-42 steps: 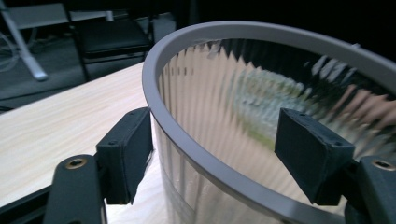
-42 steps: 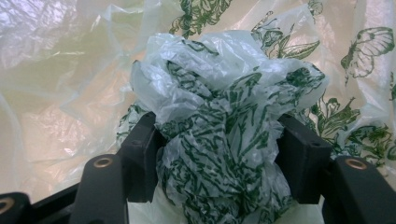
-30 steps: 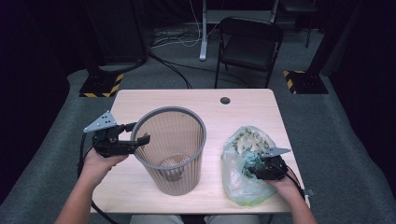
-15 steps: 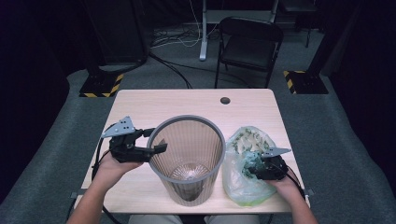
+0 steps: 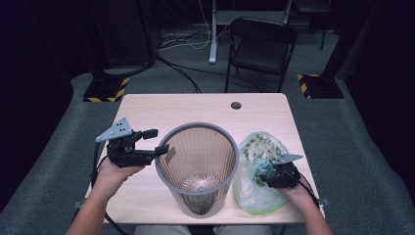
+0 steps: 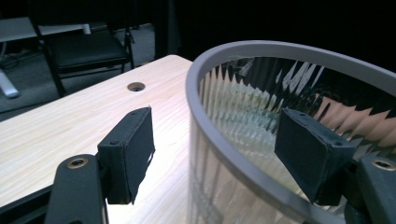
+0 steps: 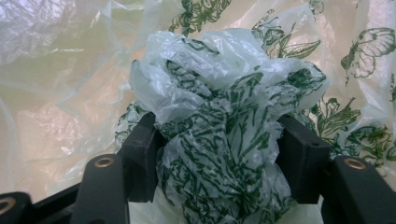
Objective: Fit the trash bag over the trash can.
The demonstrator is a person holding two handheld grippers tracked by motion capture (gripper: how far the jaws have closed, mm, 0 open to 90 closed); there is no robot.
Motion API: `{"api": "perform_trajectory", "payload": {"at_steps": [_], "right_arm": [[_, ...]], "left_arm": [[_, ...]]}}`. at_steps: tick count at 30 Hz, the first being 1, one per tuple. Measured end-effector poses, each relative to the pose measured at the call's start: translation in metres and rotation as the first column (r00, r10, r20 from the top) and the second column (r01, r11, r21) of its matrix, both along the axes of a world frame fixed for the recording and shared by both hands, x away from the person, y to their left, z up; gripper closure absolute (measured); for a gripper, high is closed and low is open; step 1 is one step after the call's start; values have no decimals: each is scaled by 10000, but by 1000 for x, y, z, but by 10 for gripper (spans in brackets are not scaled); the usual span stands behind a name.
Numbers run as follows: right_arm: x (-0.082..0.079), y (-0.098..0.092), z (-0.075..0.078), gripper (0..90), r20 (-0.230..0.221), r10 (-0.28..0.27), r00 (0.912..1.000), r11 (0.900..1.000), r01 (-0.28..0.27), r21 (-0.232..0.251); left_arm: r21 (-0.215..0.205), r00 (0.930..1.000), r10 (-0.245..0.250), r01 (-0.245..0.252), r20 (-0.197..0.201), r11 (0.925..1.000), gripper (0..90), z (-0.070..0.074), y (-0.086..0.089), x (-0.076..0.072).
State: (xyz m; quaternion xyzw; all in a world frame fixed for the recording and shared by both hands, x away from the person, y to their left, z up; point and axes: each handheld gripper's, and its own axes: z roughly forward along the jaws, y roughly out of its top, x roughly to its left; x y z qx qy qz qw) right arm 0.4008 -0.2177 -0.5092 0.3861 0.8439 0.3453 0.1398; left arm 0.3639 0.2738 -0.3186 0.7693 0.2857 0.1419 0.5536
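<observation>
High view: left fingers [image 5: 157, 141] spread astride bin rim [image 5: 196, 128]; right fingers [image 5: 264, 180] pinch bag [image 5: 254, 196].

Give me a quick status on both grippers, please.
Left gripper open, astride bin rim. Right gripper shut on bag. Nothing in the way.

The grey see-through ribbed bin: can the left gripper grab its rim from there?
Probably yes. The left gripper already has its open jaws astride the grey ribbed bin's rim, one outside, one inside, nothing between.
</observation>
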Motion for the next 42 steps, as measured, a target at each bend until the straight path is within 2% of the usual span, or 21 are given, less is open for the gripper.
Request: {"api": "perform_trajectory", "payload": {"at_steps": [4, 6, 12, 13, 17, 23, 25, 27, 28, 31, 42], "right_arm": [[0, 0, 0, 413, 27, 11, 10000, 10000, -11, -40], [0, 0, 1, 478, 73, -8, 10000, 10000, 9, -94], [0, -1, 3, 574, 147, 60, 9999, 10000, -59, -63], [0, -1, 5, 619, 211, 91, 9997, 9999, -89, -92], [-1, -2, 7, 664, 264, 112, 9996, 9999, -110, -89], [-2, -7, 11, 713, 364, 58, 9993, 9994, -70, 326], [-2, -14, 15, 732, 351, -37, 9994, 9965, 8, 832], [-2, -18, 17, 739, 369, -122, 9992, 9936, 79, 1127], [-2, -18, 17, 739, 369, -122, 9992, 9936, 79, 1127], [-4, -25, 21, 748, 445, -325, 9985, 9863, 249, 1631], [-13, -28, 43, 755, 1095, -333, 9934, 9771, 93, 2127]], "left_arm": [[57, 10000, -1, 1, 60, 10000, 285, 2, 4, -2], [62, 9999, -1, 1, 105, 10000, 288, 3, 6, -3], [182, 9998, 59, -62, 172, 9998, 289, 2, 10, -6], [161, 9998, 75, -78, 193, 9998, 289, 2, 11, -7], [70, 9997, 52, -53, 229, 10000, 290, 1, 13, -8], [67, 9996, -13, 11, 299, 10000, 291, 1, 13, -10], [81, 9995, -24, 21, 322, 10000, 291, 1, 13, -10], [86, 9994, -36, 33, 343, 10000, 292, 1, 13, -11], [86, 9994, -36, 33, 343, 10000, 292, 1, 13, -11], [82, 9993, -72, 69, 380, 9999, 292, 1, 14, -12], [63, 9987, -52, 48, 510, 10000, 297, 2, 18, -14]]}}
